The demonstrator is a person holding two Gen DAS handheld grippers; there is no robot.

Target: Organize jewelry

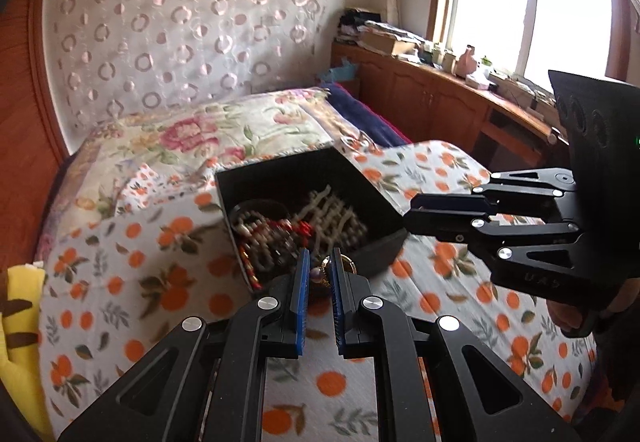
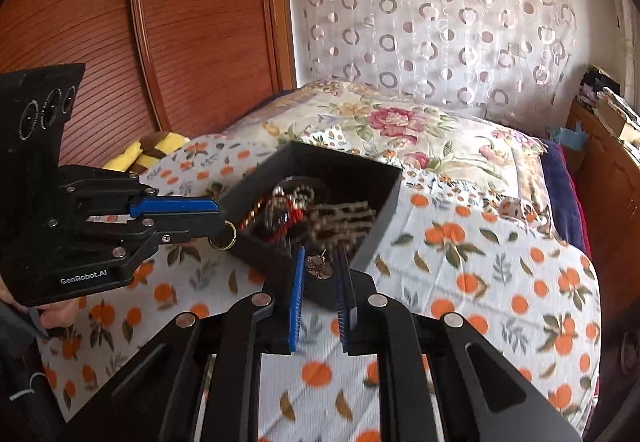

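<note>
The left gripper [image 2: 218, 220] pinches a gold ring [image 2: 224, 234] at the black box's [image 2: 384, 218] near corner, ring face-on. The right gripper [image 2: 320, 266], slightly parted, grips a small earring [image 2: 319, 265], post up, over the bedspread [image 2: 480, 262].

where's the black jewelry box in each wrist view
Left wrist view: the black jewelry box sits mid-frame on the orange-print bedspread, just beyond the left gripper.
Right wrist view: the same box lies centre, just beyond the right gripper, with the left gripper at its left edge.
Shared landmark: the circle-patterned curtain behind the bed.
</note>
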